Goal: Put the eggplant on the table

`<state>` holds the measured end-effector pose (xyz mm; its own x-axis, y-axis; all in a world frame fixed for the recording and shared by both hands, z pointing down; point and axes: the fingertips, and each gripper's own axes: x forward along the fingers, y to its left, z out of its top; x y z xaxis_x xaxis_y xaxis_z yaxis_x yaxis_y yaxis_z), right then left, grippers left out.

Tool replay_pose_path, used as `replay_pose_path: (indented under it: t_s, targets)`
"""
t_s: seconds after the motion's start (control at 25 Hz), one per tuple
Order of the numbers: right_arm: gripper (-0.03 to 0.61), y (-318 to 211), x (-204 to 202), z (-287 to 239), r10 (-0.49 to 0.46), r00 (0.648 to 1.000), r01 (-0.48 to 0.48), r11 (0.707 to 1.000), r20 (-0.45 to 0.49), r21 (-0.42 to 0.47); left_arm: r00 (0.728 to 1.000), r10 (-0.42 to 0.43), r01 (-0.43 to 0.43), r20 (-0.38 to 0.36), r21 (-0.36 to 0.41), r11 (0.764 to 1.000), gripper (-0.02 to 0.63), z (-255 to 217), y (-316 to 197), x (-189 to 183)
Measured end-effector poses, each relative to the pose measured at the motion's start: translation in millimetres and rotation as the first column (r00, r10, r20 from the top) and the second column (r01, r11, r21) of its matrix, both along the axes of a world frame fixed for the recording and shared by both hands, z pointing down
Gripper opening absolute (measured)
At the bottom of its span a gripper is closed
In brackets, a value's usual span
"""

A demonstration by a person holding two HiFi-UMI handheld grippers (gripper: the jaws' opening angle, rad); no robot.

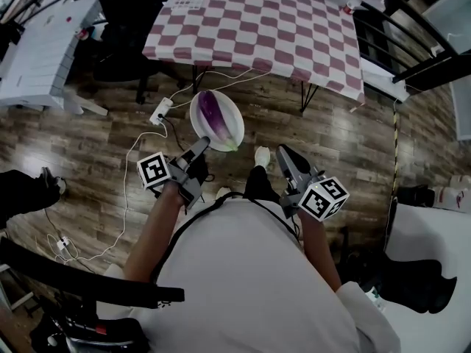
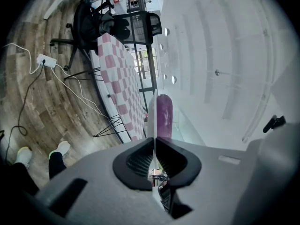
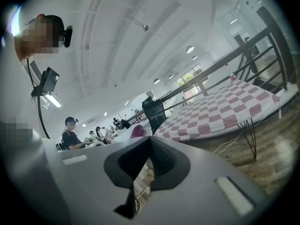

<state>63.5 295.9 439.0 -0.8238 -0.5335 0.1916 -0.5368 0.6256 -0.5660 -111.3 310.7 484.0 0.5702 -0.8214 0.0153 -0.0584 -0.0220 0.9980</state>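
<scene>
A purple eggplant [image 1: 214, 112] lies on a white plate [image 1: 229, 129] held out over the wooden floor, short of the table with the pink-and-white checked cloth [image 1: 257, 28]. My left gripper [image 1: 200, 147] is shut on the plate's near rim. In the left gripper view the plate [image 2: 152, 110] shows edge-on between the jaws, with the eggplant [image 2: 164, 116] beyond them and the table [image 2: 119, 78] farther off. My right gripper [image 1: 283, 155] hangs to the right of the plate, shut and holding nothing. Past its jaws, the right gripper view shows the eggplant [image 3: 138, 131] and the table [image 3: 220, 111].
A white power strip [image 1: 160, 111] with trailing cables lies on the floor by the table's legs. A black office chair [image 1: 125, 43] stands left of the table, and a white slatted bench [image 1: 44, 46] farther left. Dark railings run along the right. My feet [image 1: 262, 155] are below the plate.
</scene>
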Motion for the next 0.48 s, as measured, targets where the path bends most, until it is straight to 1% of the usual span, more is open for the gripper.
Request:
replay_pose_path:
  t_s: [0.2,0.48]
  targets:
    - [0.008,-35,13,3,0.007,1.000,-0.007,1.000,-0.001,-0.014,1.000,0.014,-0.014,-0.001,-0.014,1.000,0.027,1,-35,15]
    - [0.008,-91,29,4,0.014,1.000,-0.014,0.999,0.003,-0.029,0.999,0.039,-0.039,-0.006,-0.013,0.999,0.026,-4,-95,39]
